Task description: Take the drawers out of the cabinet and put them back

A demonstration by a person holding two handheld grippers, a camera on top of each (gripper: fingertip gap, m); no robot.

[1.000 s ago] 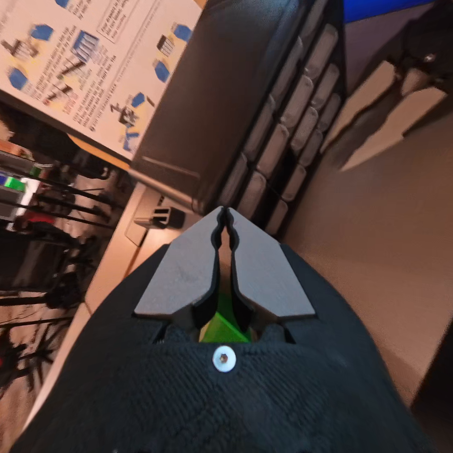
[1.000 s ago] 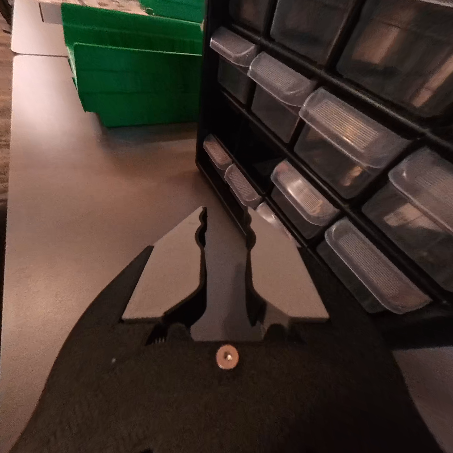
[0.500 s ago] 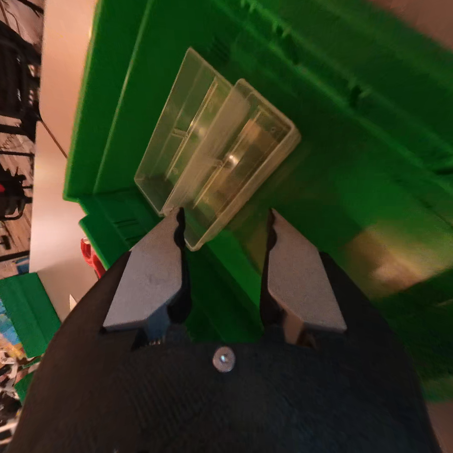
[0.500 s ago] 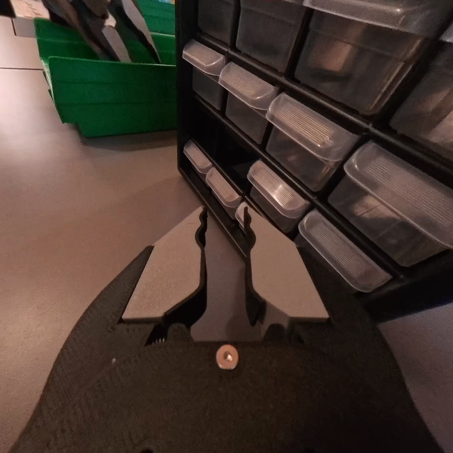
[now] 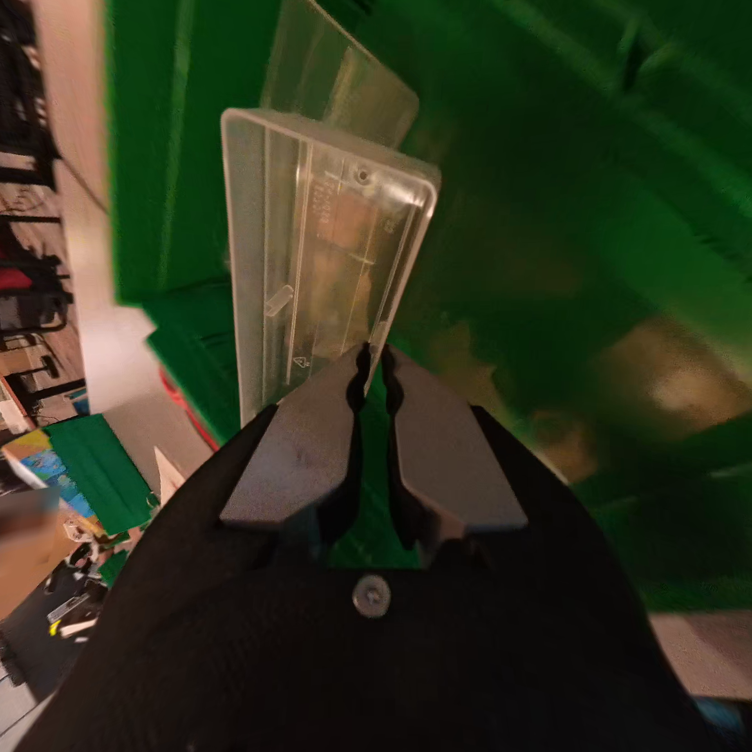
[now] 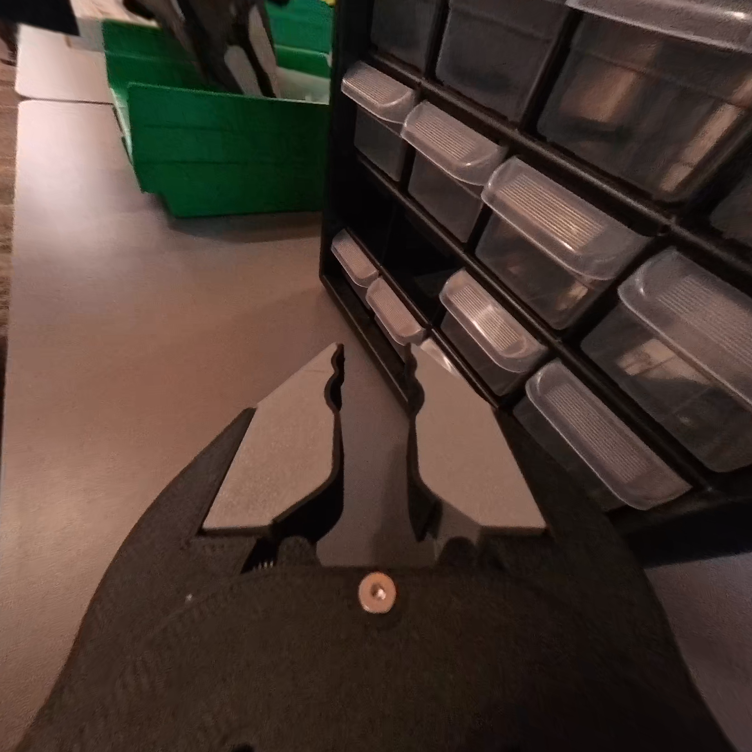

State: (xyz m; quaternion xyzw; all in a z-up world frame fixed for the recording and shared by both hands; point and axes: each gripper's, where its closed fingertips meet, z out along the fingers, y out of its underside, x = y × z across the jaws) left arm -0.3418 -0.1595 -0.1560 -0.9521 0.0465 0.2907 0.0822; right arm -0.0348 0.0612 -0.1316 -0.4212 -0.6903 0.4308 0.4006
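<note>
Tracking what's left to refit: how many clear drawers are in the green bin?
2: front drawer, pinched by left gripper; rear drawer behind it. Others may be hidden.

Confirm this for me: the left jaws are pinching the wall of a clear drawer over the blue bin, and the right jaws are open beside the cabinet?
One slip: the bin is green, not blue, as the left wrist view shows. The left gripper does pinch the clear drawer by its wall, and the right gripper is open beside the cabinet.
</note>
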